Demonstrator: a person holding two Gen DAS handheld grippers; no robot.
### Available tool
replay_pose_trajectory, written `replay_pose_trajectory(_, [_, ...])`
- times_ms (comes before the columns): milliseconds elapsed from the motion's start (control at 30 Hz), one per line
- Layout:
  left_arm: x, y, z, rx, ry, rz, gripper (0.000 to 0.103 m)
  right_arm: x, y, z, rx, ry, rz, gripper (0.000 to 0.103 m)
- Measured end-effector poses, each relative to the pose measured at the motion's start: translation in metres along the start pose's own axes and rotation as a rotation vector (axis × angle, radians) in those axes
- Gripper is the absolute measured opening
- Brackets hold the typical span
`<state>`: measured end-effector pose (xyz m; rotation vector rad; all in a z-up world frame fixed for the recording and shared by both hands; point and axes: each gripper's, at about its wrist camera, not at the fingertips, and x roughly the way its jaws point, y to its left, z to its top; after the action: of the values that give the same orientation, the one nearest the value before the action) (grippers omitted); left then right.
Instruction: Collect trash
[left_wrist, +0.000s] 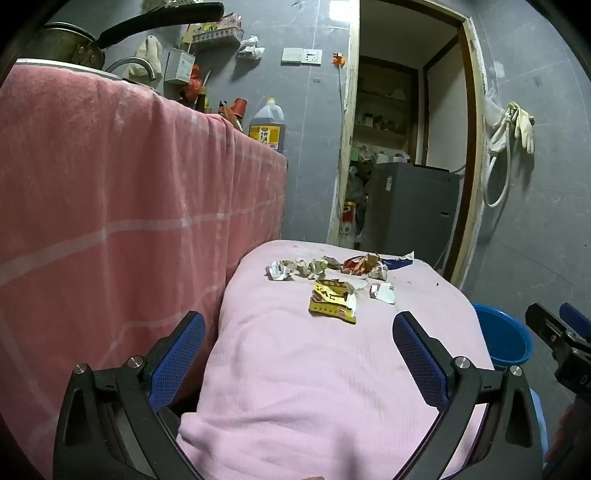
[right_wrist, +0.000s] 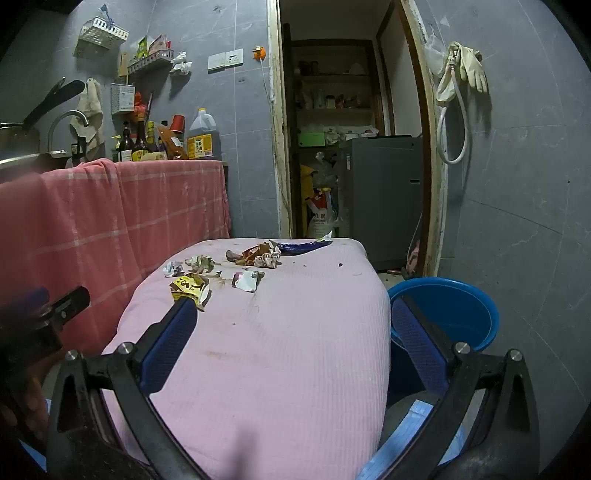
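Both tools hover over the near end of the pink-covered bench (left_wrist: 332, 387), nothing held. The left hand-held gripper (left_wrist: 299, 350) is spread wide and empty; the right hand-held gripper (right_wrist: 291, 332) is likewise spread and empty. The trash lies ahead of both, toward the far end of the bench: a yellow wrapper (left_wrist: 332, 301) nearest, a white scrap (left_wrist: 382, 292) just right of it, then a row of crumpled wrappers (left_wrist: 325, 266) beyond. A blue basin (right_wrist: 450, 310) sits on the floor just right of the right hand-held gripper. This looks like the approach before a first pick; next, one tool likely reaches forward, straddles the yellow wrapper and closes.
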<state>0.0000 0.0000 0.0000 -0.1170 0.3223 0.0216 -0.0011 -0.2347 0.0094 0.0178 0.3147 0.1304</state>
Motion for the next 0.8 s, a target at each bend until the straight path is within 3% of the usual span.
replay_pose_trajectory(800, [0.0004,-0.0003,0.0001,0.003,0.009,0.001,0.1,0.0001,0.003,0.0003,-0.003,-0.004,0.002,0.103])
